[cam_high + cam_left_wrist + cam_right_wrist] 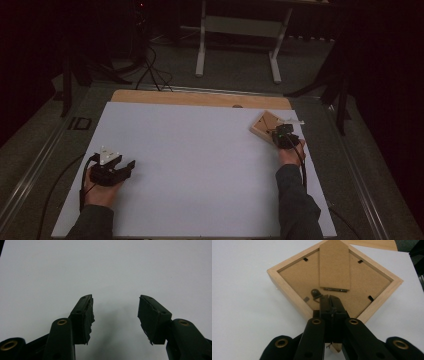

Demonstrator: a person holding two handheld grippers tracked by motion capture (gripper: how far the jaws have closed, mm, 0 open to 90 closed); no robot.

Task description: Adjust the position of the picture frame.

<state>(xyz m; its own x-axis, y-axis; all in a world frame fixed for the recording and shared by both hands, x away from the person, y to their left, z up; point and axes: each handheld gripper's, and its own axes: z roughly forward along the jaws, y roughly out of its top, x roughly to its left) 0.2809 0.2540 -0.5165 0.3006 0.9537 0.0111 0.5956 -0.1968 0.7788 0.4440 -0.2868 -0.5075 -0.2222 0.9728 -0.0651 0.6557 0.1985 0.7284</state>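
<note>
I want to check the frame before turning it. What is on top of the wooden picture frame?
The wooden picture frame lies face down on the white sheet. Its cardboard stand lies flat on the backing, and the right tongs, shut, are over its near corner. The glass side is hidden underneath.

Pale wood frame [287, 287], matt fibreboard back [362, 287]; tongs pads [87, 315] perhaps rubber.

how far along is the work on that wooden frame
Done: the wooden picture frame already lies face down on the white sheet, backing board up. In hand: the right gripper, jaws shut, sits over the backing near a small turn clip; whether it touches is unclear. Left: the black tabs look still in place. The left gripper rests open, apart.
</note>
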